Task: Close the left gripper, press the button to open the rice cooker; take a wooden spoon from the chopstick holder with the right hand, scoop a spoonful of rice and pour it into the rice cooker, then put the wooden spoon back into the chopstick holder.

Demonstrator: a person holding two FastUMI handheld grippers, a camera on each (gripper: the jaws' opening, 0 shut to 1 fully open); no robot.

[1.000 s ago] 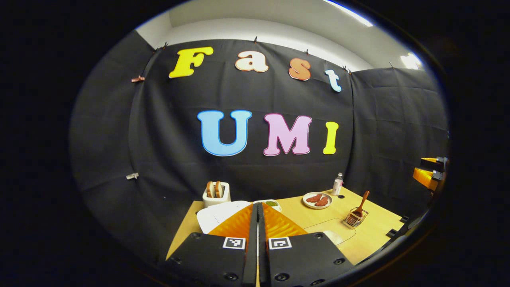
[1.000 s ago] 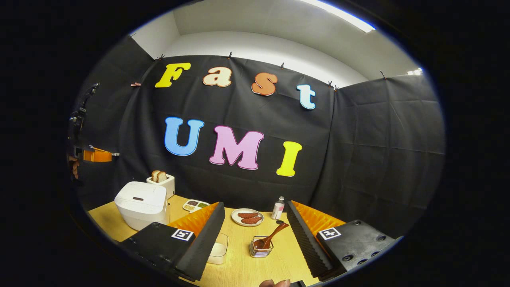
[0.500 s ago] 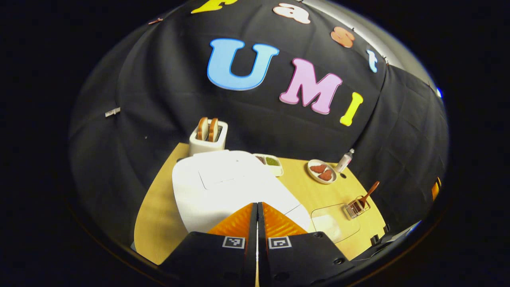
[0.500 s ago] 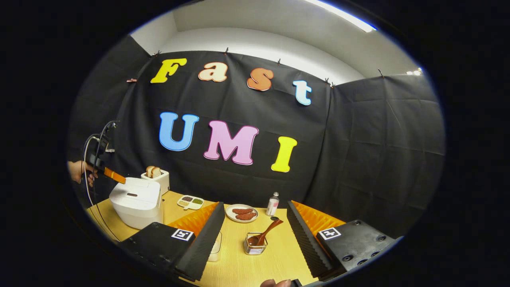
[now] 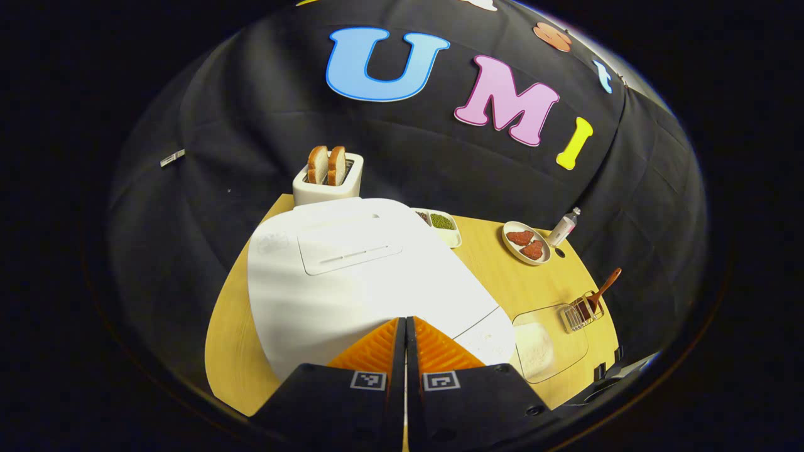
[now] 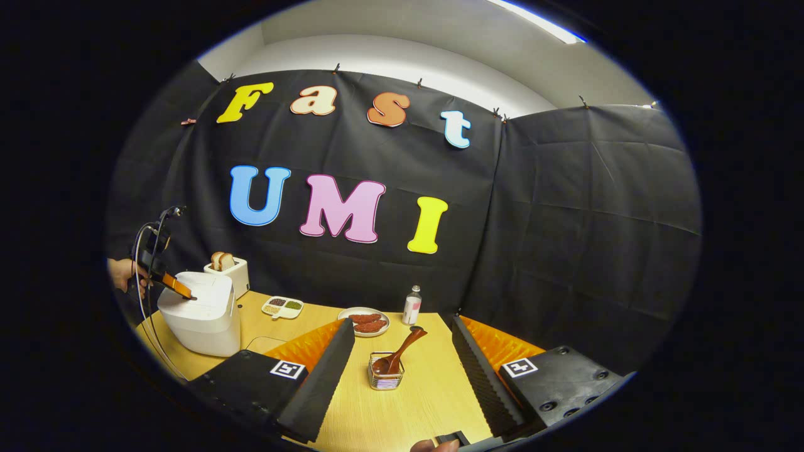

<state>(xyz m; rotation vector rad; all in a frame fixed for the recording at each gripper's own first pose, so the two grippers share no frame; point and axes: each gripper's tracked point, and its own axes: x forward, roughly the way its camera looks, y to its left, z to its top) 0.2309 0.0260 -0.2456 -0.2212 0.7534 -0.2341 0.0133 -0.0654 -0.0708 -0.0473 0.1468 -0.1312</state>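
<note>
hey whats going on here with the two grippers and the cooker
A person holds a gripper in each hand at a wooden table. The left gripper, its fingers closed together, is down at the white rice cooker, at its top front edge where the button would be; the lid is still shut. The right gripper hangs open in front of the chopstick holder, where the wooden spoon still sits, untouched. A clear container of rice waits beside the cooker.
</note>
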